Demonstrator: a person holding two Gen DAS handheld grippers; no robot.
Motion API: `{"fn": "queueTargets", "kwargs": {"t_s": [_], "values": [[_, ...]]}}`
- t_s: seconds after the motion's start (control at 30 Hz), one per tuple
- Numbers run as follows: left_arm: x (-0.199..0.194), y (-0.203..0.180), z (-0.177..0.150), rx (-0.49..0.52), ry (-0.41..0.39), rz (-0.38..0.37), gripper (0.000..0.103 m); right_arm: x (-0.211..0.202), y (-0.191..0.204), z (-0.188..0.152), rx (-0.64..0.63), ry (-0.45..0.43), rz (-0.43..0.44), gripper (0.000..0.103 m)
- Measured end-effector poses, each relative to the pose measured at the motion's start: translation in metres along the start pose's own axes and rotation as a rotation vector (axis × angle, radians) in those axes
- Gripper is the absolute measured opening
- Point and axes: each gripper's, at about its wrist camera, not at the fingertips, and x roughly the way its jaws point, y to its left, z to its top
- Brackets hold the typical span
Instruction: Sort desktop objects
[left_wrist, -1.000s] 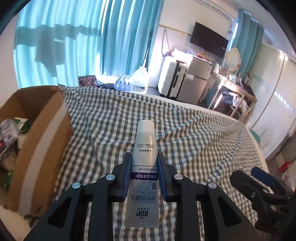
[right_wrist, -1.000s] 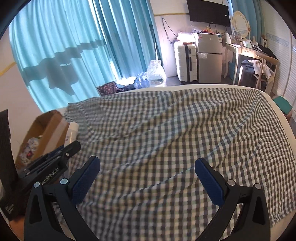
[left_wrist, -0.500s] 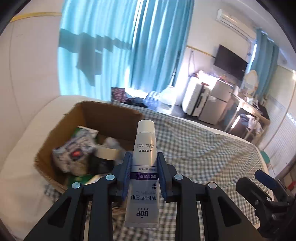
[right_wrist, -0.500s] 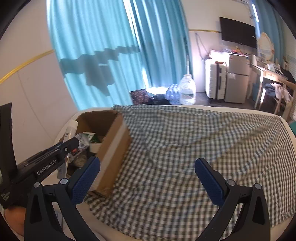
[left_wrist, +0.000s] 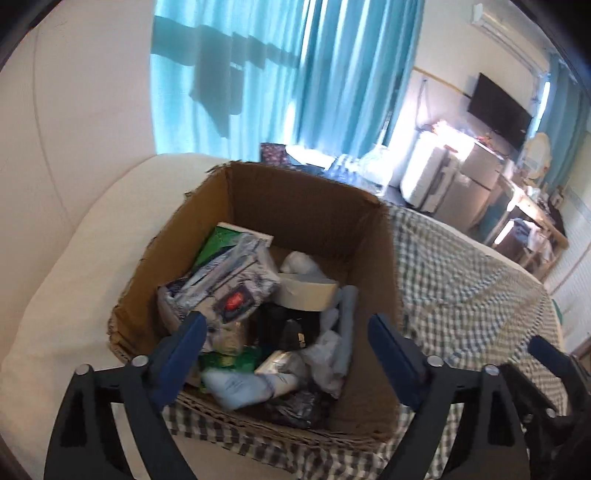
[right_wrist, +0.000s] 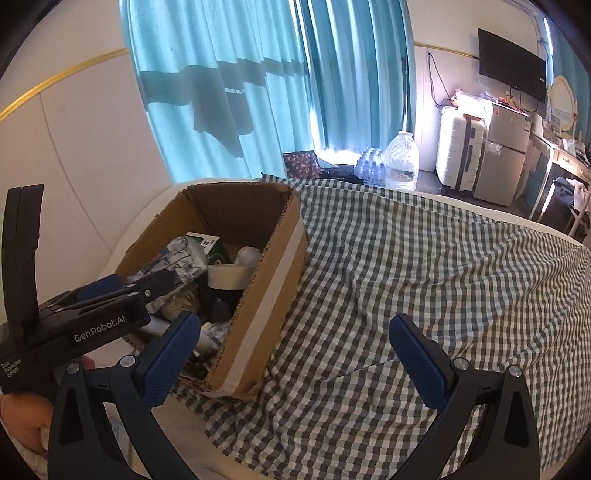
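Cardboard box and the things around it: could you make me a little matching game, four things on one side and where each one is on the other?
Things:
1. cardboard box
2. roll of tape
3. water jug
4. television

Places:
A. on the floor by the curtains
B. on the wall
C. on the checked cloth
D. inside the box

Pairs: 1-C, 2-D, 3-A, 4-B
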Motion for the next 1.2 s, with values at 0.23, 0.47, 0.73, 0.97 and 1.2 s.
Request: {"fn": "queueTargets", "kwargs": {"t_s": [0.23,0.47,0.73,0.97,1.2], "values": [[-0.012,-0.004,-0.018,0.018,0.007,0.000,0.102,-0.019,-0.015,-0.005,0.026,0.000,-0.038,0.103],[-0.054,-0.028,-0.041,0.036,-0.047,-0.034,0.103,-0.059,-0.035,-0.022,0.057,-0.029,-0.089,0.103],[-0.073,-0.061,-0.063,0.098,-0.043,-0.030,0.103,-0.084,-0.049,-0.043,0.057,-0.064,-0.116,0.103],[-0.075,-0.079,-0.066,0.152,-0.044,-0.019,0.103,-0.075,-0.065,-0.049,0.096,-0.019,-0.134,0.103],[-0.076,-0.074,-0.059,0.130,-0.064,0.065,0.103,-0.071,-0.062,-0.048,0.085,-0.008,-0.127,0.103]]}}
